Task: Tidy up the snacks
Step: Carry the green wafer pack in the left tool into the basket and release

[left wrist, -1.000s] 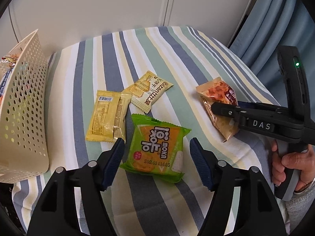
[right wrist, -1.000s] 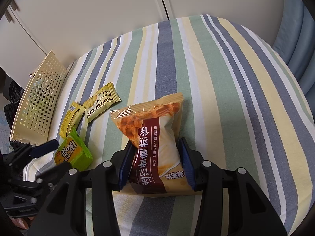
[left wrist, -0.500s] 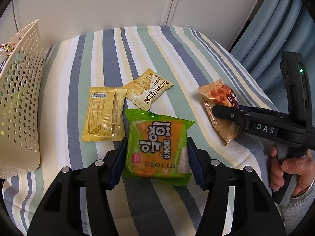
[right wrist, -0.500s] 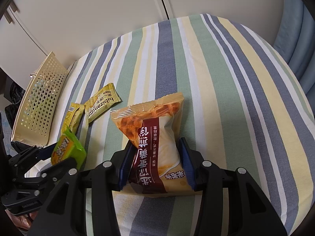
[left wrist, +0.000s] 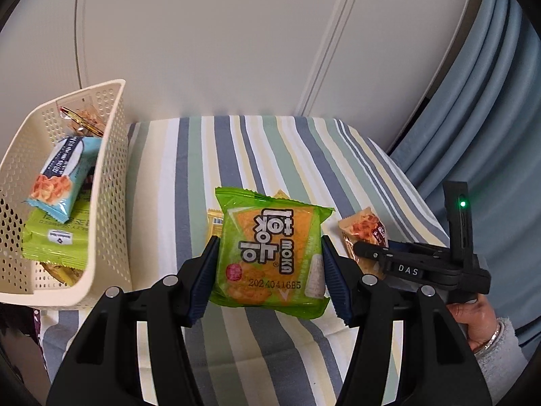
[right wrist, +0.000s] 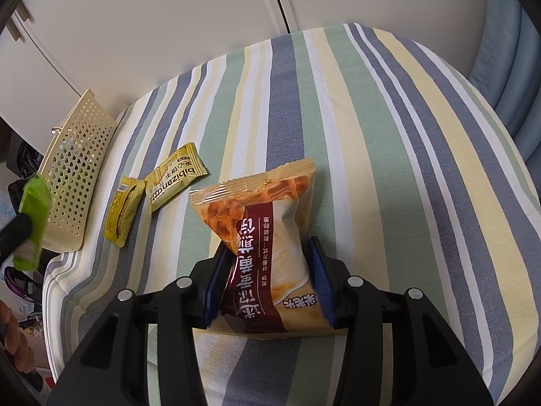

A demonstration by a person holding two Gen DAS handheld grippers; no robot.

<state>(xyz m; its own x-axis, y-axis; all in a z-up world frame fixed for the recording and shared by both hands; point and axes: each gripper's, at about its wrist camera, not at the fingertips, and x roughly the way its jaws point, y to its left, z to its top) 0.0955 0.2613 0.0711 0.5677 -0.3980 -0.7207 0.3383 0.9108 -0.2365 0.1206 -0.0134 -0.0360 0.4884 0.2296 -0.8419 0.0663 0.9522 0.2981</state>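
Between my left gripper's (left wrist: 268,277) ribbed blue pads sits the green snack pack (left wrist: 270,253), a glossy, square pillow of crinkled foil with a serrated top seam; the jaws are closed on its two sides and it hangs clear of the striped cloth (left wrist: 189,176). Just to its left stands the cream plastic basket (left wrist: 111,176), its walls punched with rows of small round holes. Inside I see a pale blue pouch (left wrist: 59,176) leaning on a flat green pack (left wrist: 54,240), and a clear-wrapped snack (left wrist: 84,121) at the back.

My right gripper (right wrist: 267,277) is clamped around the lower half of the orange-and-maroon bag (right wrist: 263,237), a soft puffy pouch pinched narrow where the pads press; its base rests on the woven cloth. Two slim yellow wrappers lie flat beyond it: the biscuit sachet (right wrist: 175,176) with zigzag ends, and the smaller yellow bar (right wrist: 123,209) touching its corner, near the basket.
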